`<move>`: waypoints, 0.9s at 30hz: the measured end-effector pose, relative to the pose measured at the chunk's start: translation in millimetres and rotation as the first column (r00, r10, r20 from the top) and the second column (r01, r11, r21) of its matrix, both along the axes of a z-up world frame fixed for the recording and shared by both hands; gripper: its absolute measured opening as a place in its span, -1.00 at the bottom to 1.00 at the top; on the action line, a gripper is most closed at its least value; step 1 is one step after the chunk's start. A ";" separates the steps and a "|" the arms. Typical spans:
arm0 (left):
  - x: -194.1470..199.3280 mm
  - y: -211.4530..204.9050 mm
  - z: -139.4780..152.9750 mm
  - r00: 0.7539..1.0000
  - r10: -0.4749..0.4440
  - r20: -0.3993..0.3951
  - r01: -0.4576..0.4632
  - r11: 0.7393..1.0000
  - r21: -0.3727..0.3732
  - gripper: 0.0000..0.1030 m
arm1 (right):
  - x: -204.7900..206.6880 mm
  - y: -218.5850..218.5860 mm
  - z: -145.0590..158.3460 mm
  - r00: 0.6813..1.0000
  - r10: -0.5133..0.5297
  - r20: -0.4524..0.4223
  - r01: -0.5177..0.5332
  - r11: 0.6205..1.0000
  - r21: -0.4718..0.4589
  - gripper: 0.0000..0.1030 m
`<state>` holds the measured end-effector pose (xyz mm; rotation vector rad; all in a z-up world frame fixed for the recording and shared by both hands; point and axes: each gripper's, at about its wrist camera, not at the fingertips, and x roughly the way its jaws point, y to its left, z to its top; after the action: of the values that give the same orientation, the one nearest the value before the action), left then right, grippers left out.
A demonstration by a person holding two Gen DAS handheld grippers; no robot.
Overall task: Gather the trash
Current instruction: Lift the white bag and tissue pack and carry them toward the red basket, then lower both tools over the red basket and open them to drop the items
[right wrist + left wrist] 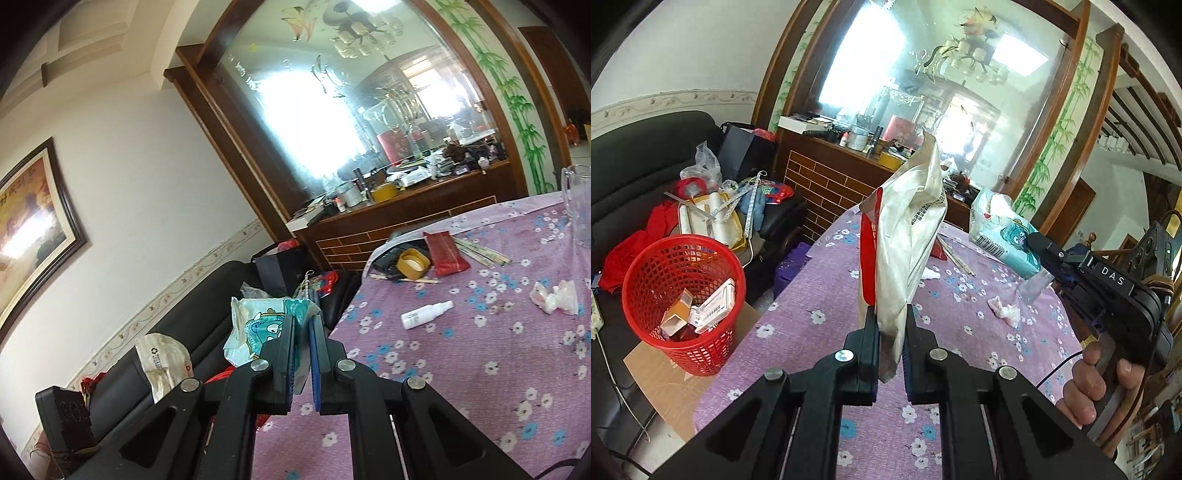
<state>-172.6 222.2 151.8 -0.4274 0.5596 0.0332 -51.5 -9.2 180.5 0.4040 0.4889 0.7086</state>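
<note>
My left gripper [890,317] is shut on a crumpled silver-white snack bag [908,229] with a red edge, which stands upright above the purple flowered tablecloth [820,280]. A red mesh waste basket [683,295] with several cartons inside stands off the table's left side. On the right, a hand [1097,380] holds my right gripper [1039,243], shut on a blue-green cartoon tissue pack [1001,229]. In the right wrist view the same pack [258,325] sits pinched in my right gripper [303,321], past the table's left edge, with the snack bag [162,362] lower left.
On the tablecloth [461,369] lie a crumpled tissue [554,295], a small white spray bottle [424,314], a red packet [445,253], a yellow lid [413,264], chopsticks [480,251] and a clear glass [580,206]. A cluttered black sofa [639,177] stands left, a wooden cabinet [827,173] behind.
</note>
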 end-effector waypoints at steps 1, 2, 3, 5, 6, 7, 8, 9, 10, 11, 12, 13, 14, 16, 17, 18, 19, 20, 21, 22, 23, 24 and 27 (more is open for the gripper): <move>-0.7 2.0 -0.3 1.000 0.002 0.000 -0.002 1.000 -0.002 -0.78 | -1.3 3.2 0.3 1.000 0.006 0.001 -0.006 1.000 -0.001 -0.84; -1.4 3.5 -0.4 1.000 0.004 0.000 -0.004 1.000 -0.001 -0.78 | -2.4 6.0 0.4 1.000 0.011 0.002 -0.011 1.000 -0.001 -0.84; -2.2 4.0 -0.4 1.000 0.007 0.001 -0.007 1.000 0.001 -0.78 | -3.7 9.8 0.6 1.000 0.018 0.003 -0.018 1.000 -0.002 -0.84; -4.0 7.5 -0.6 1.000 0.016 0.003 -0.016 1.000 0.000 -0.78 | -5.6 15.2 1.1 1.000 0.026 0.006 -0.026 1.000 -0.004 -0.84; -4.9 7.9 0.0 1.000 0.018 0.004 -0.018 1.000 -0.002 -0.78 | -6.2 17.3 1.2 1.000 0.030 0.006 -0.030 1.000 -0.004 -0.84; -5.6 9.4 -0.1 1.000 0.021 0.004 -0.021 1.000 -0.003 -0.78 | -6.8 20.2 1.4 0.999 0.035 0.007 -0.035 0.999 -0.006 -0.84; -6.0 10.6 -0.1 1.000 0.024 0.003 -0.024 1.000 0.000 -0.78 | -7.0 22.3 1.5 0.999 0.040 0.008 -0.040 0.999 -0.006 -0.84; -6.5 12.2 0.1 1.000 0.025 0.003 -0.025 1.000 0.002 -0.78 | -7.7 24.9 1.9 0.999 0.044 0.008 -0.044 0.999 -0.005 -0.84; -6.8 13.1 0.5 1.000 0.028 0.004 -0.028 1.000 0.003 -0.78 | -8.5 27.7 2.4 0.999 0.049 0.010 -0.049 0.999 -0.006 -0.84; -7.6 14.2 1.1 0.999 0.033 0.005 -0.033 0.999 0.002 -0.78 | -8.7 29.6 2.5 0.998 0.053 0.012 -0.053 0.999 -0.007 -0.84; -8.9 15.6 1.5 0.999 0.037 0.007 -0.037 0.999 0.001 -0.78 | -9.3 32.0 2.7 0.998 0.058 0.013 -0.058 0.998 -0.007 -0.84; -9.8 17.0 1.2 0.999 0.041 0.009 -0.041 0.999 0.001 -0.78 | -9.7 34.7 2.8 0.998 0.063 0.013 -0.063 0.998 -0.006 -0.84; -11.3 18.5 1.3 0.999 0.045 0.010 -0.045 0.999 0.001 -0.78 | -9.8 36.3 3.3 0.998 0.067 0.013 -0.067 0.998 -0.006 -0.84; -12.3 20.3 1.4 0.999 0.048 0.009 -0.049 0.999 0.002 -0.78 | -10.4 41.4 3.9 0.997 0.076 0.015 -0.076 0.997 -0.008 -0.84; -12.8 21.2 1.3 0.999 0.051 0.009 -0.051 0.999 0.003 -0.78 | -11.0 43.8 4.2 0.997 0.081 0.016 -0.080 0.997 -0.007 -0.84; -13.3 22.5 1.0 0.998 0.054 0.009 -0.054 0.999 0.003 -0.78 | -11.4 45.3 4.6 0.996 0.084 0.017 -0.084 0.996 -0.008 -0.84; -13.2 23.2 1.0 0.998 0.057 0.009 -0.057 0.998 0.002 -0.78 | -12.1 48.0 4.8 0.996 0.087 0.020 -0.086 0.996 -0.011 -0.84; -13.6 24.7 0.7 0.998 0.059 0.009 -0.059 0.998 -0.001 -0.78 | -12.0 49.9 5.1 0.996 0.088 0.021 -0.087 0.996 -0.012 -0.84; -13.6 25.5 0.6 0.998 0.061 0.008 -0.061 0.998 -0.001 -0.78 | -11.9 51.9 5.2 0.996 0.090 0.021 -0.090 0.996 -0.013 -0.84; -13.7 26.4 0.3 0.998 0.063 0.008 -0.063 0.998 -0.002 -0.78 | -11.4 53.7 5.0 0.995 0.094 0.019 -0.094 0.995 -0.014 -0.84; -14.3 26.7 -0.1 0.998 0.064 0.007 -0.064 0.998 -0.003 -0.78 | -11.5 55.1 4.8 0.995 0.095 0.019 -0.095 0.995 -0.015 -0.84; -14.5 27.7 -0.6 0.998 0.065 0.007 -0.065 0.998 -0.003 -0.78 | -11.1 57.2 4.2 0.995 0.097 0.018 -0.097 0.995 -0.017 -0.84; -15.1 30.5 -2.3 0.997 0.074 0.006 -0.073 0.997 -0.006 -0.78 | -9.7 60.6 3.0 0.995 0.102 0.013 -0.102 0.995 -0.018 -0.84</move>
<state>-187.7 252.7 149.6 -0.4533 0.5380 0.1009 -61.2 51.4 183.5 0.3596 0.5051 0.8049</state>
